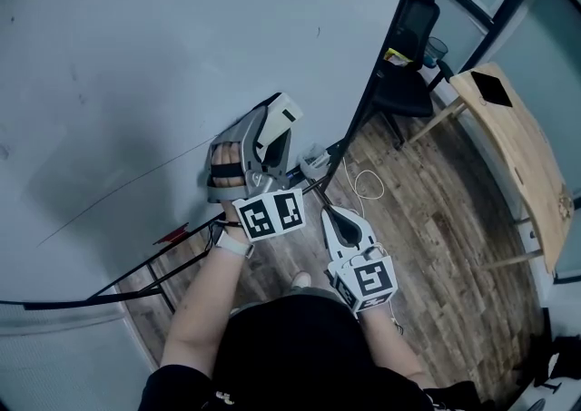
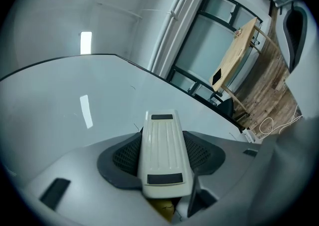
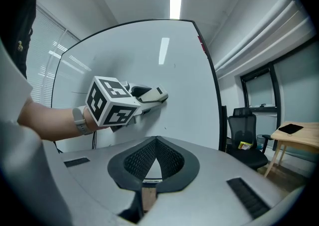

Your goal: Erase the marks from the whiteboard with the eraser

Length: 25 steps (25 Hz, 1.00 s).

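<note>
**Eraser up at the board, clamped in the left claw**

Start at the left, where the whiteboard fills that whole side of the head view. It is mostly bare, but one faint thin line runs slantwise across its lower part. That looks like the mark to go after.

Moving right, here is the left claw, raised to the board and closed on the eraser. The mesh pads squeeze its two long sides and its nose pokes out past the jaw tips. From the right gripper view the nose sits against the board or just off it; I can't call which.

My read on the eraser is a cream plastic shell, ribbed on the back, so it should be light and stiff. The shell is smooth enough to slip or twist if pinched at one end. A yellowish layer shows underneath, likely the soft wiping face. The place to grip is across the long sides near the middle, as it is now, so the pressure lands flat and the body doesn't pivot on a stroke.

Further right and nearer the person, the right claw hangs low. Its jaws are pressed together with nothing between them.
</note>
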Tool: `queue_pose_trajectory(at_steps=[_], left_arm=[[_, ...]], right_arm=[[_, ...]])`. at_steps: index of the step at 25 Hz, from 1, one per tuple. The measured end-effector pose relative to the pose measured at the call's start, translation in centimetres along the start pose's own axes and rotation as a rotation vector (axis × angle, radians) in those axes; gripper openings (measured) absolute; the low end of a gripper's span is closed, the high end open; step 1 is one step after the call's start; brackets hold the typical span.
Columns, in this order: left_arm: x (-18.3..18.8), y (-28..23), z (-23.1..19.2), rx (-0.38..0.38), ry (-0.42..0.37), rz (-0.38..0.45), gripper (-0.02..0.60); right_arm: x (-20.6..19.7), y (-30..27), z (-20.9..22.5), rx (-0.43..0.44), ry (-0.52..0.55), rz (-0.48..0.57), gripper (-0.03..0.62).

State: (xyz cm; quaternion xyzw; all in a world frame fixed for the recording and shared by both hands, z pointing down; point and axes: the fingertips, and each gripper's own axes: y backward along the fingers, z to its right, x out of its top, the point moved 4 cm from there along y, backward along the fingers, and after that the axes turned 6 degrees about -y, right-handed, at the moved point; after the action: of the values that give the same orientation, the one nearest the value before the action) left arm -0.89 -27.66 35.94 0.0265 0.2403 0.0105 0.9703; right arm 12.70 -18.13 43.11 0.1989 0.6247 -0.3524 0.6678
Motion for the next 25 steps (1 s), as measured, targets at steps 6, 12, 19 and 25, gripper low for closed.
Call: queue_pose_trajectory(at_steps=[6, 12, 19, 25], left_arm=[[-0.6, 0.7, -0.2, -0.020, -0.019, -0.012, 0.261], [-2.5, 3.1, -1.0, -0.033, -0.026, -0.023, 0.261], [-0.8, 2.2, -1.6, -0.048, -0.050, -0.042, 0.261], [-7.2, 8.6, -3.2, -0.016, -0.039, -0.049, 0.261]], right_arm=[[0.0, -0.3, -1.1, 0.021, -0.005, 0.002, 0.026], [0.1, -0.7, -3.5, 0.009, -0.006, -0.026, 0.026], [1.8, -0.8, -2.9, 0.049, -0.018, -0.037, 0.026], [-1.2, -1.9, -10.5, 0.095, 0.023, -0.015, 0.027]])
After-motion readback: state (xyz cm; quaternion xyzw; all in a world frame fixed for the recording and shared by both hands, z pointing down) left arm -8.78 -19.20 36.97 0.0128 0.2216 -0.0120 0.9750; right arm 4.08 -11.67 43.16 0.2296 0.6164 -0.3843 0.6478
